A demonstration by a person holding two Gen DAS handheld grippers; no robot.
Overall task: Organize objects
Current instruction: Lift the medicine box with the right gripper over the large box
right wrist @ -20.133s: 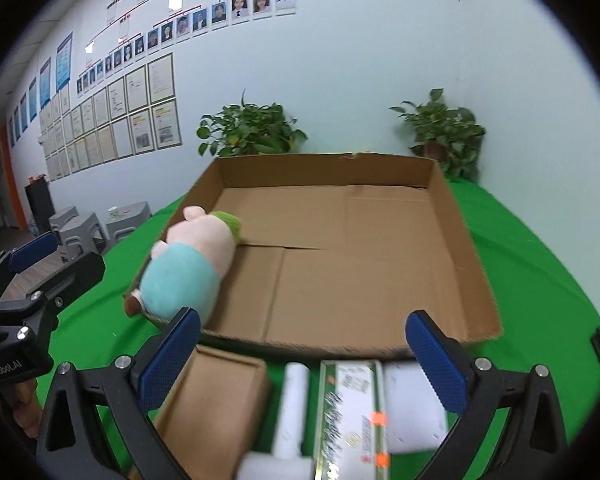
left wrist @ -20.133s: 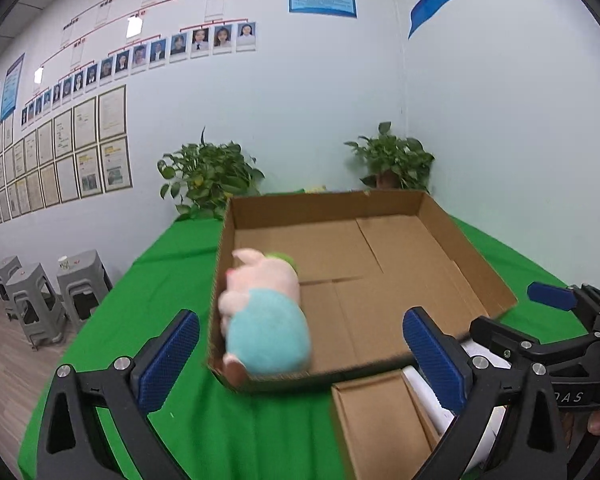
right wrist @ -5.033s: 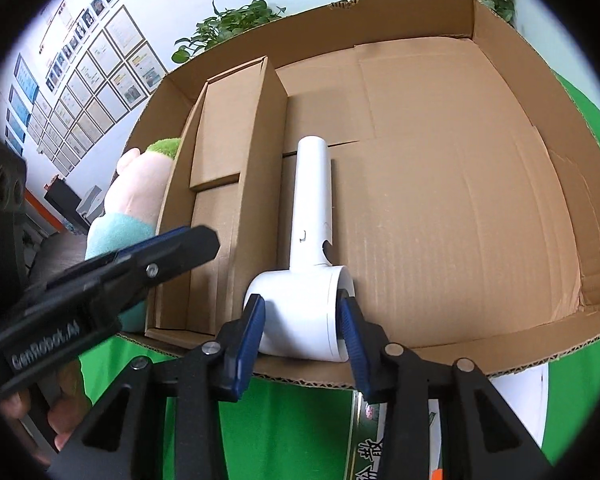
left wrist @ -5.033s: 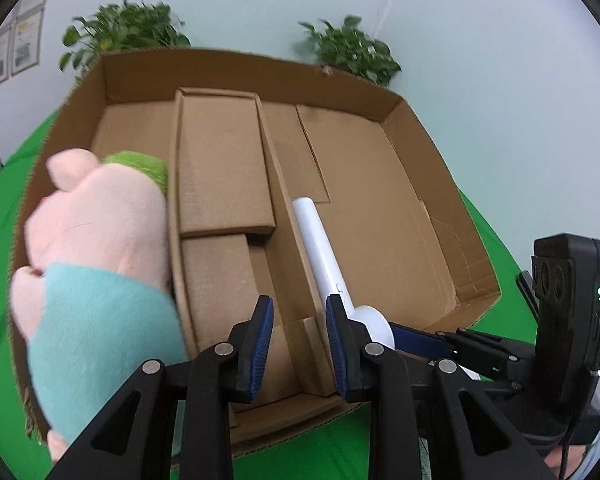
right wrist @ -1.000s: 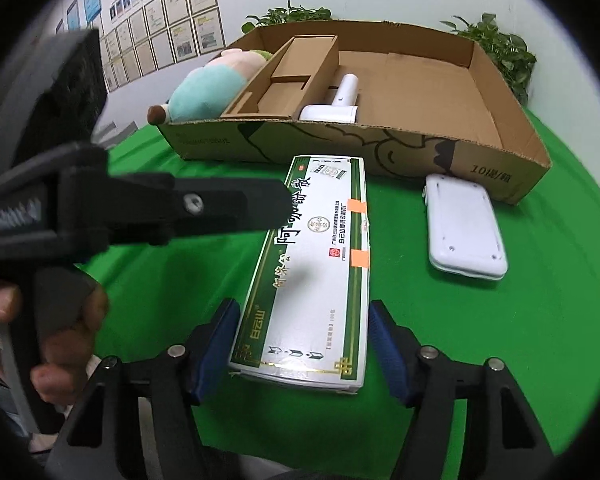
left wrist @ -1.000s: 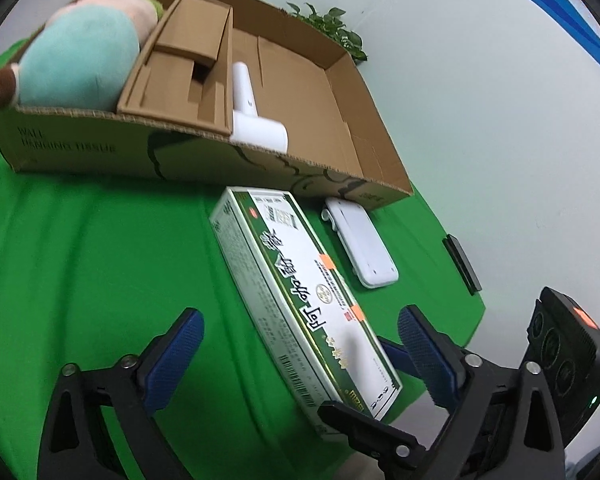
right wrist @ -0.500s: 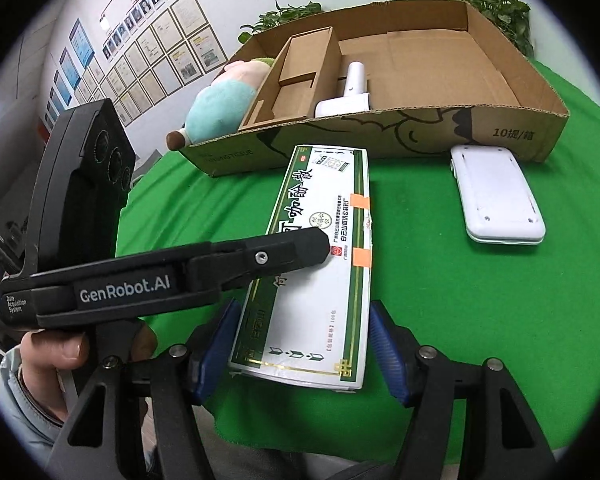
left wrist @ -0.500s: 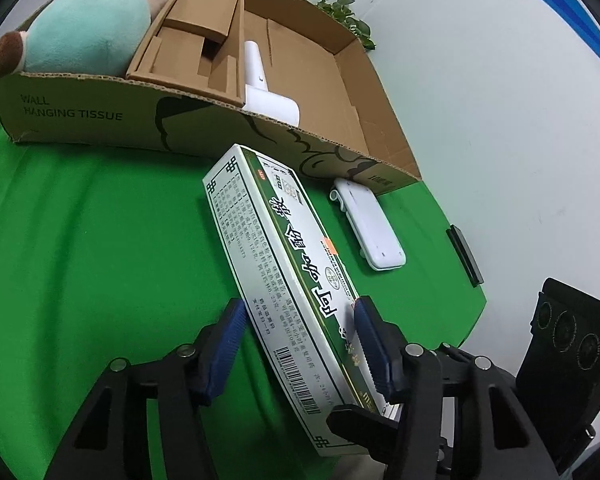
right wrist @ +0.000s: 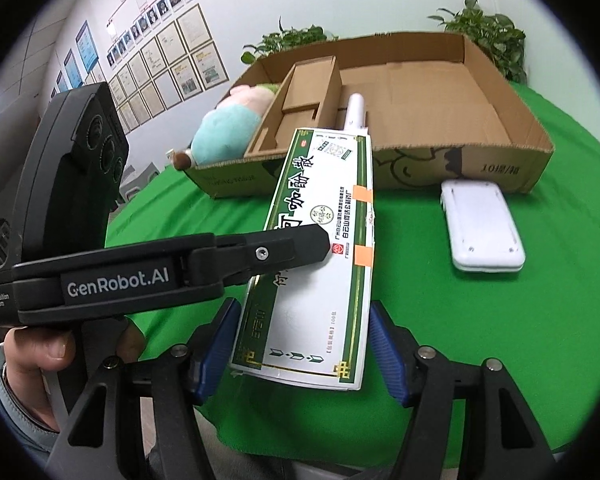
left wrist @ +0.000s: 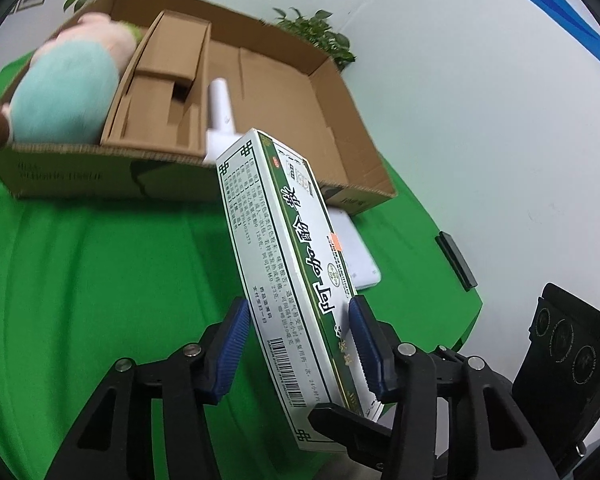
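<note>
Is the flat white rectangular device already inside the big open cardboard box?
No, the flat white rectangular device lies on the green tablecloth just outside the front wall of the big open cardboard box.

We take this for an office: the far-left wall [right wrist: 148, 52] carries rows of framed certificates [right wrist: 180, 72] and staff portraits [right wrist: 172, 0], with potted plants [right wrist: 484, 28] behind a green-clothed table [right wrist: 500, 320].

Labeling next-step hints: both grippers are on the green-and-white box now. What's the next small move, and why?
Probably carry the green-and-white box forward over the cardboard tray's near wall and toward the bare floor right of the white dryer. The left gripper and right gripper both clamp its near end, its far end is already raised to the rim, and that side of the tray is free.
</note>
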